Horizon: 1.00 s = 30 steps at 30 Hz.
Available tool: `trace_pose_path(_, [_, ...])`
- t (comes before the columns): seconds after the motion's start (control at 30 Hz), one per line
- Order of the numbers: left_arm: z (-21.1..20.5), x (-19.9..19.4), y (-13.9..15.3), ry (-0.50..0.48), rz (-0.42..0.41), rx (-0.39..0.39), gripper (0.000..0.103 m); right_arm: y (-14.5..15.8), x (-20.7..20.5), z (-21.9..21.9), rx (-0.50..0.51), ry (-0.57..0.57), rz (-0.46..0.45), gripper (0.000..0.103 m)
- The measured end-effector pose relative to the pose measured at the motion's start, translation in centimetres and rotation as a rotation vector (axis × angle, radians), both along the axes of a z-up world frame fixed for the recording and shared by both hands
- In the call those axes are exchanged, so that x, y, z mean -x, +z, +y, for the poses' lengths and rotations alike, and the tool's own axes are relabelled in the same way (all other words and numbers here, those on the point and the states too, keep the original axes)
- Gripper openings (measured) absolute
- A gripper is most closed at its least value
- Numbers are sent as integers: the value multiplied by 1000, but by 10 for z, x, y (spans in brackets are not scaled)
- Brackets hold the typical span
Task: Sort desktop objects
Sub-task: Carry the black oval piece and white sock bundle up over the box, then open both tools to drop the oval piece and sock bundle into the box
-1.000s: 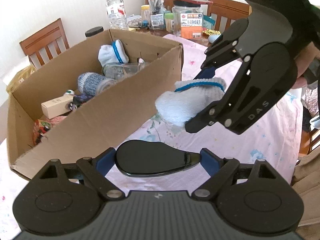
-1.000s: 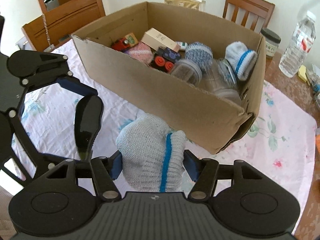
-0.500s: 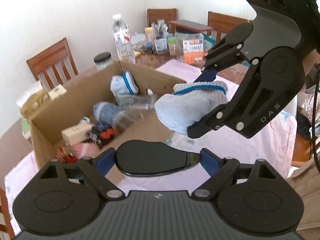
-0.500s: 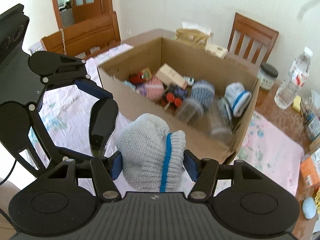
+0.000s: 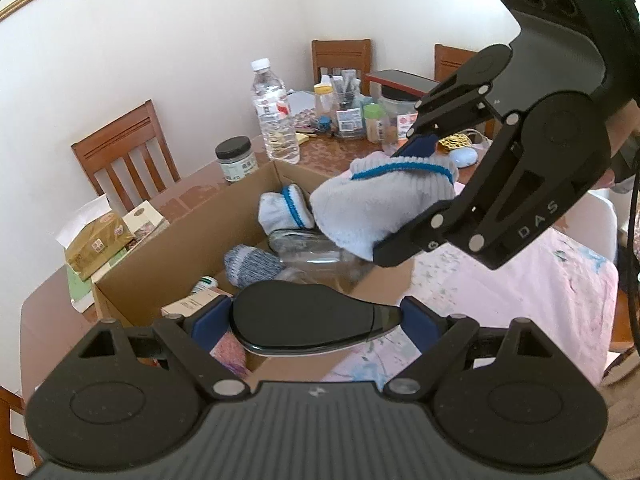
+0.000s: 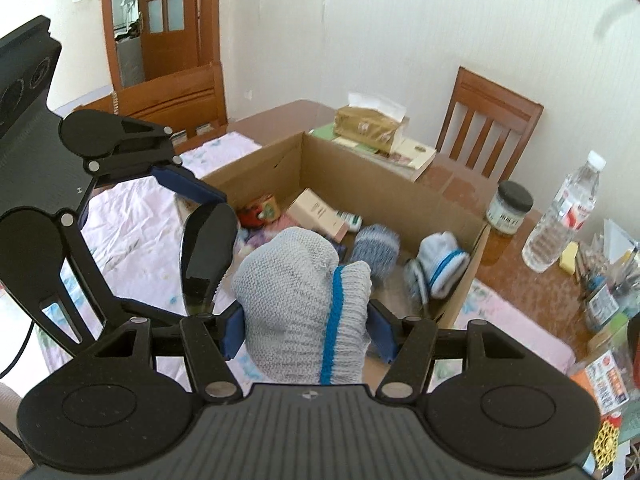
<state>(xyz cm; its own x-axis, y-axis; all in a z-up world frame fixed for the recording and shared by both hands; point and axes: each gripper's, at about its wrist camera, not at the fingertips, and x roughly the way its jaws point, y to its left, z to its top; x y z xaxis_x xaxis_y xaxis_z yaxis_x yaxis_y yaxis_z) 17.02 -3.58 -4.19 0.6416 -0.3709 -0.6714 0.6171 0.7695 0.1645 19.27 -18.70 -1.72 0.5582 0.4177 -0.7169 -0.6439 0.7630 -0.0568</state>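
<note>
Both tools hang over the cardboard box [image 5: 192,240], ready to drop loads: the left tool [image 5: 316,316] clamps a glossy black computer mouse [image 5: 312,320], the right tool [image 6: 304,328] pinches a rolled grey sock [image 6: 296,300] around its blue-striped cuff.

socks [image 6: 304,304] 3 | box [image 6: 376,184] 1 | chairs [image 5: 124,152] 3 | bottle [image 5: 274,116] 1

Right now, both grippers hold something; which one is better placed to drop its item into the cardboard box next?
Probably right: the right gripper holds the sock above the box, while the left gripper holds the black object nearer the box's near wall.
</note>
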Motion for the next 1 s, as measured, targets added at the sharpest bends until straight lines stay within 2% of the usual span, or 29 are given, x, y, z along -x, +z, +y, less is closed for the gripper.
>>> trace_pose_path(0.43, [8,-35,-1,42,5,9,90,-1,-43,3,14,-42,-22,67])
trace_pose_path(0.6, [10,-46,-5,55,19,13,90,-5,-51,2,24,-70,-25,77])
trace_pose_path(0.87, [11,-61,-18,71,53,2,90,-9,-50,-11,25,-115,-12,80])
trace_pose_path(1.0, [9,-63,-23,85,48,-30,92,-9,-49,-16,24,-133,-14,82])
